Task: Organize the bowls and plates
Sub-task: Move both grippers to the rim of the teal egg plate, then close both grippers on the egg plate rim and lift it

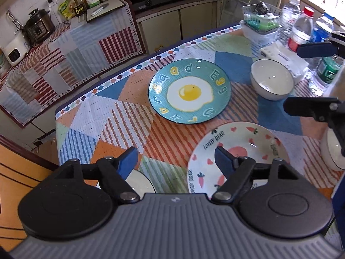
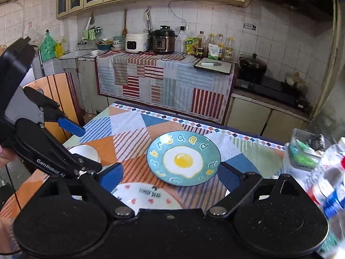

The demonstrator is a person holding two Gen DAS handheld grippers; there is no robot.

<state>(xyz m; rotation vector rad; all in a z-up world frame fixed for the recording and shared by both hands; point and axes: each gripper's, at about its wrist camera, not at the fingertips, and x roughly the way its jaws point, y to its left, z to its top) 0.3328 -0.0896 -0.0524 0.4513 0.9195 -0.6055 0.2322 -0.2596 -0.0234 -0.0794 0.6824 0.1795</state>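
Note:
A teal plate with a fried-egg picture (image 1: 189, 90) (image 2: 183, 160) lies mid-table. A white plate with hearts and carrots (image 1: 237, 157) (image 2: 146, 196) lies nearer me. A white bowl (image 1: 271, 78) stands right of the teal plate. A second white bowl (image 1: 140, 181) (image 2: 86, 152) sits under my left gripper's left finger. Another white bowl (image 1: 332, 151) is at the right edge. My left gripper (image 1: 175, 161) is open and empty, above the table beside the white plate. My right gripper (image 2: 170, 177) is open and empty, above the near edge of the teal plate; it also shows in the left wrist view (image 1: 301, 77).
Water bottles (image 1: 301, 28), a clear basket (image 1: 261, 19) and a tissue pack (image 1: 282, 54) crowd the table's far right. The patterned tablecloth (image 1: 103, 116) covers the table. A kitchen counter with cookers (image 2: 151, 41) and a stove (image 2: 269, 86) stands behind. An orange chair (image 2: 54, 95) is at left.

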